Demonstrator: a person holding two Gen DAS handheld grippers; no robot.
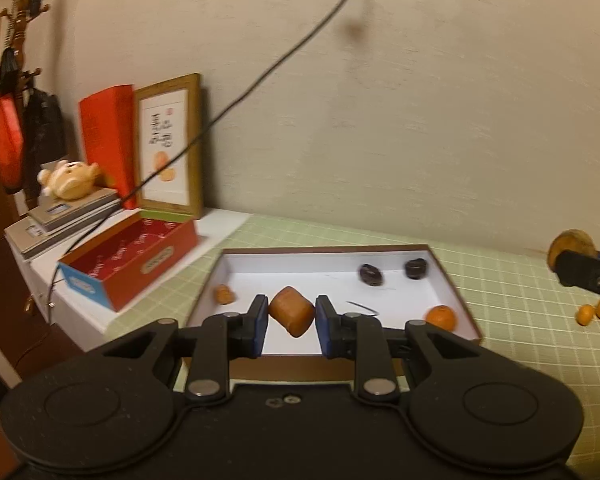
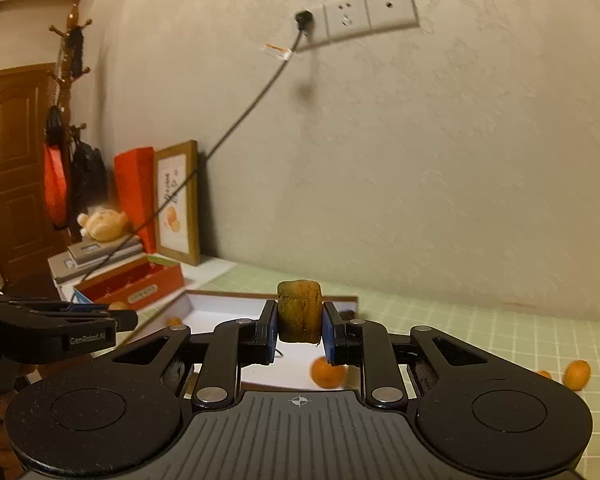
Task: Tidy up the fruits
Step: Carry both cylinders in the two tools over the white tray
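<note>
Left gripper (image 1: 291, 317) clamped on orange-brown fruit (image 1: 291, 316), held above white-lined tray (image 1: 452, 280) on green checked cloth (image 1: 520, 300). Right gripper (image 2: 299, 322) clamped on brown-green fruit (image 2: 299, 316). Two dark fruits (image 1: 371, 275), small oranges (image 1: 441, 317) lie inside tray; two more oranges (image 1: 585, 314) on cloth.

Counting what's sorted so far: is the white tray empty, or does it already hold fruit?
Not empty. The white tray holds two dark fruits, a small orange one and a round orange.
</note>
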